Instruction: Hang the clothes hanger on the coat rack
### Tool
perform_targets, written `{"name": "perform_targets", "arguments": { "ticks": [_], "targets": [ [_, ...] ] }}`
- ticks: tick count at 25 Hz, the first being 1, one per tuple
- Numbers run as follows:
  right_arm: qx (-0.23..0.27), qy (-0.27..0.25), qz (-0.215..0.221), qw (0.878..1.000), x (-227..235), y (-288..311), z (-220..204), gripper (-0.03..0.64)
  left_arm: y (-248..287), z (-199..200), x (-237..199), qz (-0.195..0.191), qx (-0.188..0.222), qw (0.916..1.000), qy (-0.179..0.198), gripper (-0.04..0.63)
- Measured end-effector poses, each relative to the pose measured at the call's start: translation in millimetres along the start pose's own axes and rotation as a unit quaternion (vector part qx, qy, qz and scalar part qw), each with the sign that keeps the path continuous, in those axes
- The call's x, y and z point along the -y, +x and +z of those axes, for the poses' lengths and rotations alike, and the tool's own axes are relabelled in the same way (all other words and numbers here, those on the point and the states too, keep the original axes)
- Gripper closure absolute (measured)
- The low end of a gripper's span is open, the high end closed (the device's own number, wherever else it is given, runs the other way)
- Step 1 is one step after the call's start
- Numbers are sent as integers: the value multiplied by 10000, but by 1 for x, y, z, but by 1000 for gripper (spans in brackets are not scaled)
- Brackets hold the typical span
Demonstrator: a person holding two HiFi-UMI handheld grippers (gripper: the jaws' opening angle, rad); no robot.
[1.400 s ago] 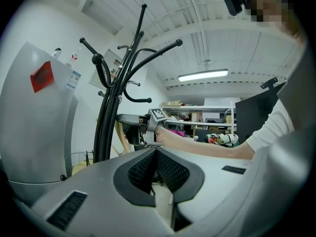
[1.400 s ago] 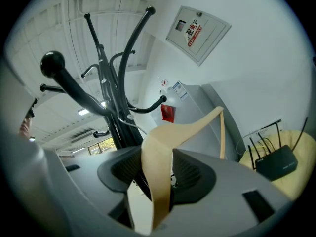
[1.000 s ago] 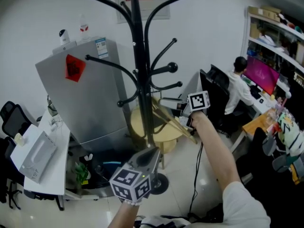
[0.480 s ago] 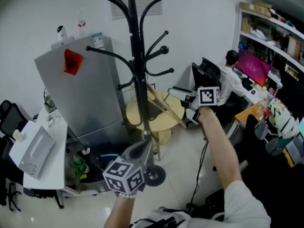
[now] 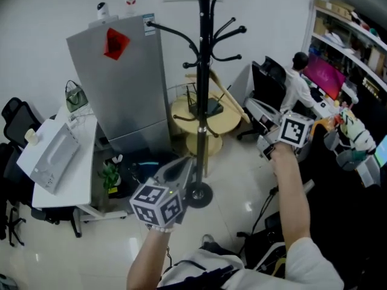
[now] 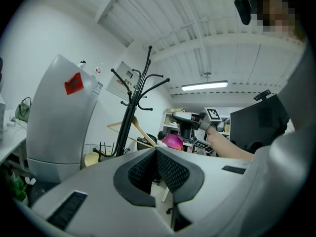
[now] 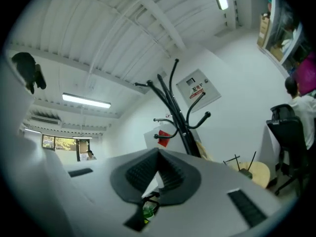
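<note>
Holding our left gripper and right gripper pressed together and empty, we face the black coat rack; the wooden hanger seems to hang on a lower arm.

Left gripper: grey shell, black ribbed pads, black-and-white marker cube behind.
Right gripper: same look.
Sleeve: white, short.

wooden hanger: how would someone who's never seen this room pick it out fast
Find the tall black coat rack standing in front of the grey fridge. Just under its lowest arms, above the round yellow table, is the wooden hanger. It is the only pale wood piece there, slanting across the thin black metal rods.
</note>
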State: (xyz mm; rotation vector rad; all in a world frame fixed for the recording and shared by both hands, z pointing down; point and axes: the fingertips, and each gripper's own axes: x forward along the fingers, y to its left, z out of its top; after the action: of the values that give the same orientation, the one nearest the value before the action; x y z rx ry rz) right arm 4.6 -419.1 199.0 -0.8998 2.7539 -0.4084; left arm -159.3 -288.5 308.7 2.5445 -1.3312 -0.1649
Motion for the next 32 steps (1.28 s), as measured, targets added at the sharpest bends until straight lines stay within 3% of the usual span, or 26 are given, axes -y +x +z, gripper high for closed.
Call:
{"name": "perform_targets", "arguments": {
  "ticks": [9, 13, 22, 32],
  "targets": [
    [-285, -286, -601, 9974, -141, -68, -106, 615, -120, -52, 24, -73, -18, 9990, -448, 598],
    [-510, -12, -726, 9961, -174, -96, -163, 615, -152, -81, 24, -1, -166, 9971, -744, 598],
    [-812, 618, -966, 9901, -205, -144, -243, 615, -192, -105, 44, 132, -221, 9962, -833, 598],
    [-1015, 608, -1031, 9876, -213, -194, -285, 617, -187, -148, 77, 172, -423, 9929, -1103, 598]
  ]
}}
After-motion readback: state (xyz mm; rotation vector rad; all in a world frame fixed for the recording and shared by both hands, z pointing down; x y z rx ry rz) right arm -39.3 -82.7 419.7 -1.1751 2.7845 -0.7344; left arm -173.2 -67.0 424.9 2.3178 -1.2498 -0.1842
